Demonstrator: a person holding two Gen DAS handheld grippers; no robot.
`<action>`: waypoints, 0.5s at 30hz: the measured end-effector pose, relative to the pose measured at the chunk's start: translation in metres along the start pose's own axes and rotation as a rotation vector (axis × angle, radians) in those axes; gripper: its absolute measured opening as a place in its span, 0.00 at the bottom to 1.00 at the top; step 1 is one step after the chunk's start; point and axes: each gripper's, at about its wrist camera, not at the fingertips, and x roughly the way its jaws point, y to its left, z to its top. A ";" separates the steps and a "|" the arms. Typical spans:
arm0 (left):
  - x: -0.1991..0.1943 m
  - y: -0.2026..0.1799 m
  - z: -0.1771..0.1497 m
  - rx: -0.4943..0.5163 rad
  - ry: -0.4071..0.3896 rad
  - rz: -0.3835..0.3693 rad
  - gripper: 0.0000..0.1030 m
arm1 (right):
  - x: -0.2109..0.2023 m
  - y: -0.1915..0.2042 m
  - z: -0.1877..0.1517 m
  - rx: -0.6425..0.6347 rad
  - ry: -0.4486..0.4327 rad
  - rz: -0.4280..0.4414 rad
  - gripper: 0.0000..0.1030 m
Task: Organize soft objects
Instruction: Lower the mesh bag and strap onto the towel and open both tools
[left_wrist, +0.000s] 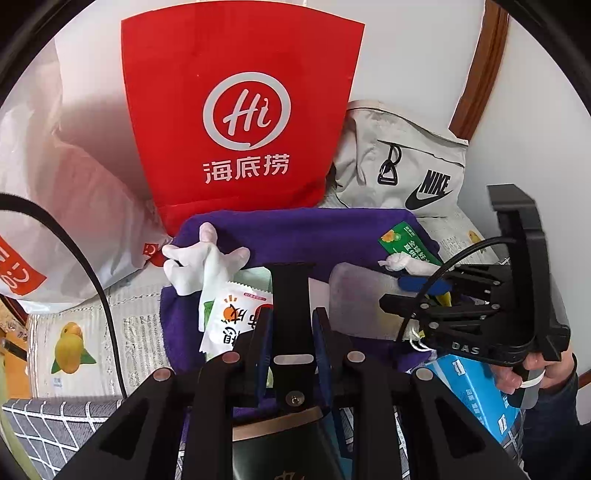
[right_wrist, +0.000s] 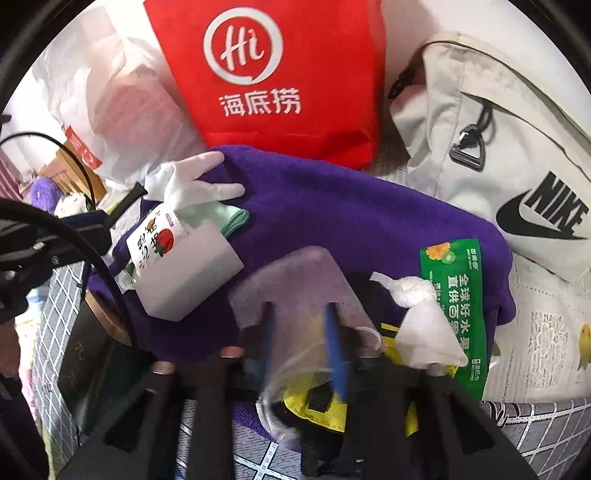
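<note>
A purple towel (left_wrist: 314, 236) (right_wrist: 351, 214) lies in the middle, with a white glove (left_wrist: 195, 262) (right_wrist: 184, 184), snack packets (left_wrist: 236, 317) (right_wrist: 155, 240) and a green packet (left_wrist: 402, 236) (right_wrist: 458, 295) on it. My left gripper (left_wrist: 291, 325) is closed on an upright flat black piece (left_wrist: 290, 295) over the towel's near edge. My right gripper (right_wrist: 303, 336) (left_wrist: 458, 291) is closed on a translucent plastic pouch (right_wrist: 295, 280) (left_wrist: 358, 291), held above the towel. A knotted white tissue (right_wrist: 417, 314) lies beside it.
A red paper bag (left_wrist: 240, 110) (right_wrist: 273, 74) stands behind the towel. A white plastic bag (left_wrist: 66, 177) is at the left, a grey Nike bag (left_wrist: 406, 166) (right_wrist: 509, 155) at the right. A blue box (left_wrist: 476, 391) lies near right. A yellow and black item (right_wrist: 314, 402) lies under my right gripper.
</note>
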 end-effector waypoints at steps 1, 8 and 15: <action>0.001 0.000 0.000 -0.001 0.001 -0.003 0.20 | -0.003 -0.002 -0.001 0.004 -0.010 0.004 0.38; 0.011 -0.015 0.004 0.023 0.024 -0.049 0.20 | -0.031 -0.012 -0.007 0.016 -0.059 0.004 0.38; 0.033 -0.040 0.006 0.077 0.077 -0.079 0.20 | -0.058 -0.030 -0.018 0.042 -0.098 -0.019 0.38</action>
